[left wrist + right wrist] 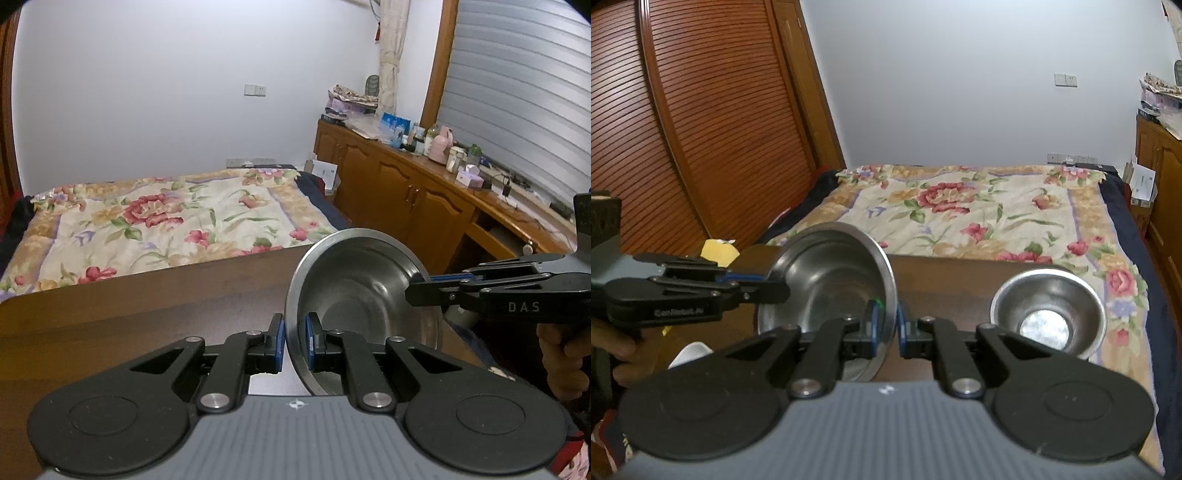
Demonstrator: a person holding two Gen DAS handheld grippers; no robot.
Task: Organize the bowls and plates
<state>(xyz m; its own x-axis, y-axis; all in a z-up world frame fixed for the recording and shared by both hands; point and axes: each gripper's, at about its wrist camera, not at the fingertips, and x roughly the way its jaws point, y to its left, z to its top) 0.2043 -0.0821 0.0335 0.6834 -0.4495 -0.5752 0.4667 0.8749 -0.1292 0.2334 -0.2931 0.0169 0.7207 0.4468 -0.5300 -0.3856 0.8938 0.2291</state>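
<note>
Left gripper [294, 345] clamped on near rim of large steel bowl [354, 295], blue pads either side of rim; bowl tilted, lifted above brown wooden table [129, 314]. Right gripper [888, 332] pinched on opposite rim of same bowl, jaws narrow, metal edge between pads. Person's hand [561, 365] on right gripper's handle. Just beyond, smaller steel bowl [1049, 314] upright on table's far right edge, apart from large one. Behind table, bed with floral quilt [960, 206]; wooden cabinet [406, 192] with bottles along far wall
</note>
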